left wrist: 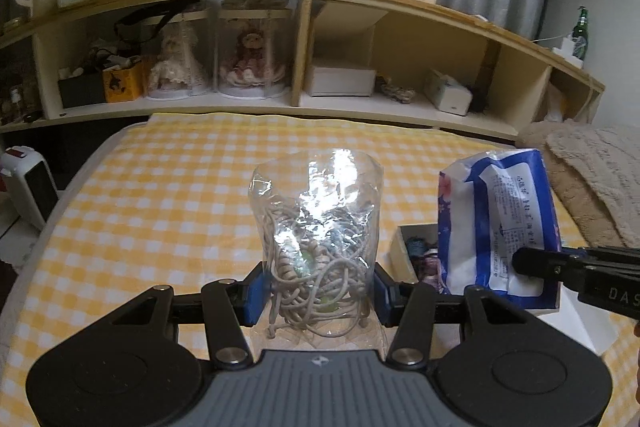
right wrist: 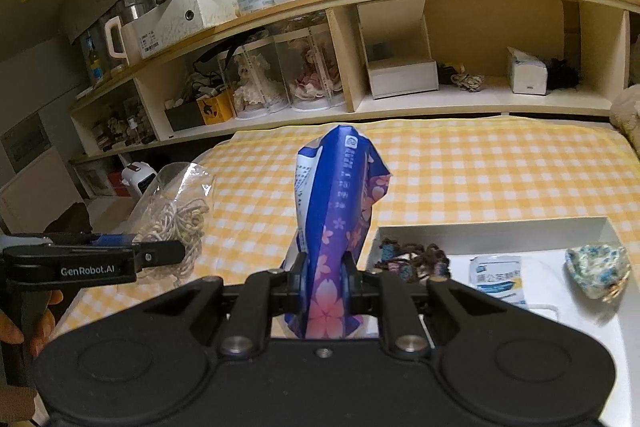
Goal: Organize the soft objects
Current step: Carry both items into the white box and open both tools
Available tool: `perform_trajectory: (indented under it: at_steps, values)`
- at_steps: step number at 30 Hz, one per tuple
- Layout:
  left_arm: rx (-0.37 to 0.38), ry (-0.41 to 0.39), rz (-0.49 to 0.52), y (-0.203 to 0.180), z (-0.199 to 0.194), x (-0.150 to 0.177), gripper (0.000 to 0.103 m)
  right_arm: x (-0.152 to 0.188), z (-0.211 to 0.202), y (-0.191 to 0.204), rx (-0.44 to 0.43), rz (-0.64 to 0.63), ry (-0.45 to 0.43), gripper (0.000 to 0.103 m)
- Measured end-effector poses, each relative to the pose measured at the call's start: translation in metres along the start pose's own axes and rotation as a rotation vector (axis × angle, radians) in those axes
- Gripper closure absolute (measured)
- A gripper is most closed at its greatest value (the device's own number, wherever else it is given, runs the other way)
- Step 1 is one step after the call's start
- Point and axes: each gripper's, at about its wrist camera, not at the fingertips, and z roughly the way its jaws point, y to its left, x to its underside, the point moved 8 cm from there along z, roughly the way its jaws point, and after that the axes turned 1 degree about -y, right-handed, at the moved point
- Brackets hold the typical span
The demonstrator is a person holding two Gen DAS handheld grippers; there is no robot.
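Left tongs: my pads pinched in from both sides, angled downward.
Right tongs: clamped tight, nearly closed, tilted downward.

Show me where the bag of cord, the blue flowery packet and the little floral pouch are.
Bag of cord (left wrist: 316, 251): left wrist view, on the tangled cord inside.
Blue flowery packet (right wrist: 340, 211): right wrist view, on its purple middle.
Floral pouch (right wrist: 596, 269): right wrist view, on its patterned fabric.

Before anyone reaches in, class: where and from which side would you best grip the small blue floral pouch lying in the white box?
Grip the blue floral pouch across its puffy middle, coming from above. It lies flat and alone on the floor of the white box, apart from the sachet, and the box walls block a sideways approach. Avoid the gold clasp at its lower corner; it looks likely to slip.
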Motion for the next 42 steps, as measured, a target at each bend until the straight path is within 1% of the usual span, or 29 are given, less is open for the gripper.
perform_trajectory:
  at_steps: [2,5,11,16,19,20,23,25,28,31,34,36,38,40,42]
  values:
    - [0.019,0.0,0.003,-0.008,-0.002,-0.001,0.051,-0.003,-0.008,-0.006,-0.004,-0.011,0.003,0.087]
    - [0.042,-0.021,0.011,-0.023,-0.007,-0.004,0.051,-0.006,-0.022,-0.018,-0.007,-0.008,0.002,0.087]
    - [0.109,-0.031,0.013,-0.058,-0.009,-0.009,0.051,-0.006,-0.051,-0.067,0.071,0.004,-0.001,0.087]
    - [0.158,-0.016,0.01,-0.088,-0.004,-0.007,0.051,-0.003,-0.072,-0.107,0.12,0.036,-0.003,0.087]
    - [0.206,0.0,-0.001,-0.111,0.001,-0.004,0.051,-0.001,-0.083,-0.128,0.147,0.048,-0.007,0.087]
    - [0.224,0.009,-0.007,-0.118,0.004,-0.003,0.051,0.0,-0.087,-0.135,0.153,0.055,-0.008,0.087]
    - [0.311,0.041,-0.039,-0.146,0.012,0.003,0.051,0.003,-0.096,-0.151,0.165,0.075,-0.009,0.087]
    - [0.349,0.073,-0.043,-0.167,0.019,0.009,0.051,0.005,-0.101,-0.162,0.174,0.085,-0.008,0.087]
    - [0.399,0.1,-0.032,-0.197,0.028,0.017,0.051,0.01,-0.109,-0.181,0.192,0.1,-0.005,0.087]
    - [0.453,0.139,-0.048,-0.225,0.039,0.028,0.051,0.016,-0.115,-0.198,0.207,0.105,0.006,0.087]
    - [0.541,0.187,-0.112,-0.249,0.053,0.041,0.051,0.025,-0.119,-0.213,0.223,0.108,0.027,0.087]
    - [0.585,0.237,-0.151,-0.262,0.064,0.052,0.051,0.031,-0.12,-0.221,0.235,0.104,0.045,0.087]
    - [0.611,0.281,-0.177,-0.274,0.076,0.063,0.051,0.039,-0.121,-0.229,0.243,0.102,0.063,0.087]
    - [0.62,0.323,-0.215,-0.28,0.089,0.076,0.051,0.045,-0.12,-0.236,0.242,0.109,0.079,0.087]
    - [0.623,0.373,-0.282,-0.281,0.104,0.09,0.051,0.05,-0.119,-0.24,0.235,0.116,0.092,0.087]
